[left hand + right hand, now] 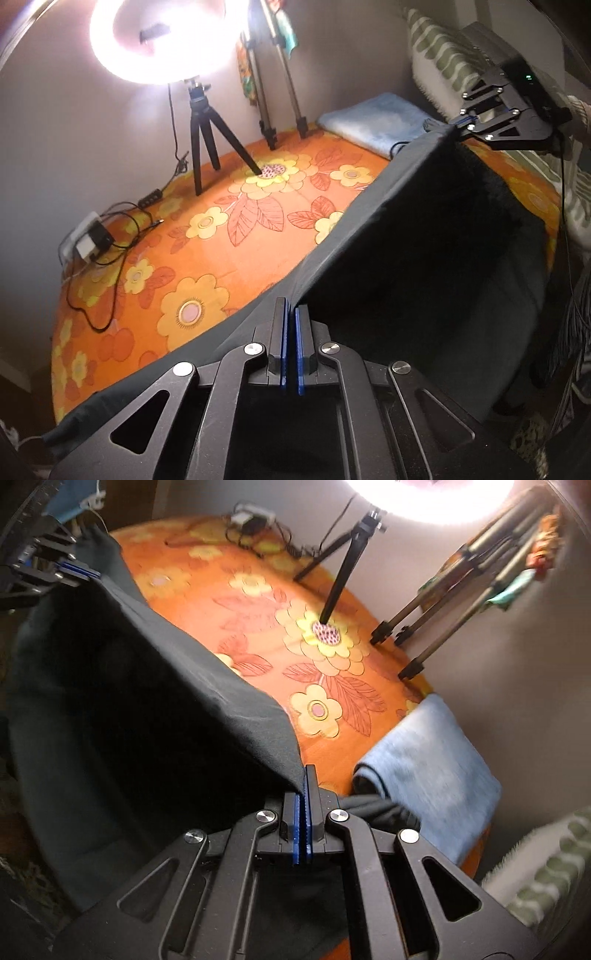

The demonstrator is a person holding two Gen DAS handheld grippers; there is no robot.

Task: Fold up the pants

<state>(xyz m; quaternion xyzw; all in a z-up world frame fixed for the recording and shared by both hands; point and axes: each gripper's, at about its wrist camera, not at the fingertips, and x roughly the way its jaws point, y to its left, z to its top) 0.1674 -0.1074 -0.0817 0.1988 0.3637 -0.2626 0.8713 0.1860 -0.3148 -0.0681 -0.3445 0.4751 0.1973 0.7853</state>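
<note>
1. L gripper [291, 314]: jaws fully closed, pinching the edge of the pants [424, 258] at one corner. A thin bit of dark cloth sits betw the blue pads.
2. R gripper [306, 782]: jaws also clamped tight on the same edge, at the other corner. Seen from the L view, R gripper sits far off at upper right, cloth running straight to it.
3. Pants: dark, held up off the bed [221, 229] along the top edge, stretched taut betw the two grips; rest hangs down in a sag toward the person. Lower part prob still on/near the bed edge, can't tell exactly.
4. Why held so: two corner grips keep the edge straight, so the cloth can be carried over w/o bunching.
5. Blue towel [424, 753] lies just beside the R grip; tripod [207, 140] stands further back. Bed middle gives room to lay the fold.
</note>
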